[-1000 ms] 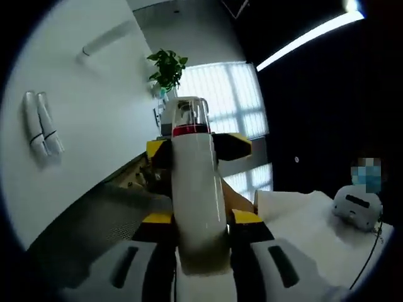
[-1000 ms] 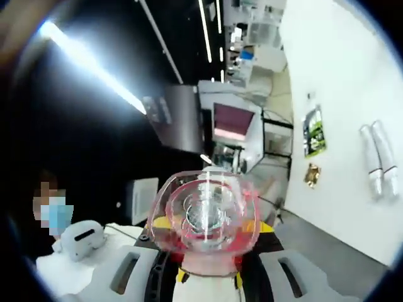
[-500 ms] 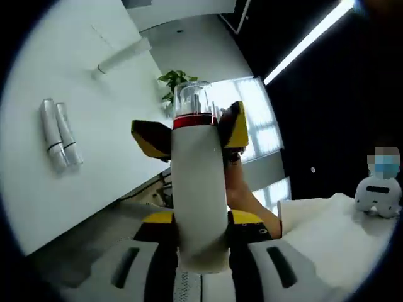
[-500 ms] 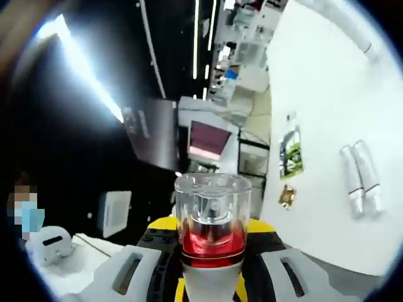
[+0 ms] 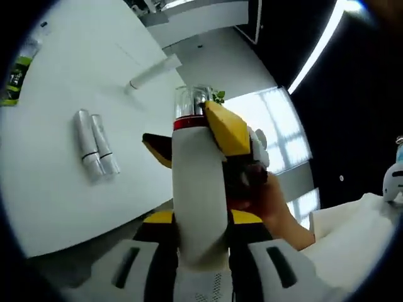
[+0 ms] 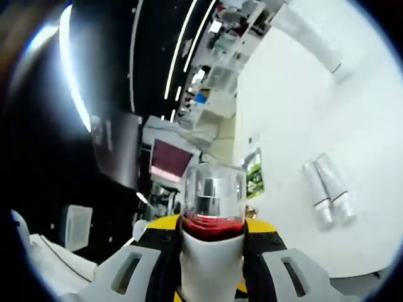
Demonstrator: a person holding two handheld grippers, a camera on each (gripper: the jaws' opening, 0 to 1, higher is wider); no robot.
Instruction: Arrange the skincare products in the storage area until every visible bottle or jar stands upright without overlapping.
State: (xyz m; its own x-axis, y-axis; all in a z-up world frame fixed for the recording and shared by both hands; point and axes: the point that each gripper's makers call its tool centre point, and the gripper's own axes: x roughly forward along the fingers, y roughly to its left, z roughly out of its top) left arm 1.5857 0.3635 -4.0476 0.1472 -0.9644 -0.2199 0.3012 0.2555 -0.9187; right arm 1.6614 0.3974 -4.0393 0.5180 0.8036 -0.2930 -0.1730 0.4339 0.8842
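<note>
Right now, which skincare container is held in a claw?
The white bottle with the red band and clear cap, gripped by the left claw. The two silver tubes and the long white tube lie on the white surface.

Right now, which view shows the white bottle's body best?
The left gripper view: the white bottle shows along its whole length, from base to red band and clear cap, with the right gripper across its neck. The right gripper view looks along it, showing mostly the clear cap and the shoulder.
</note>
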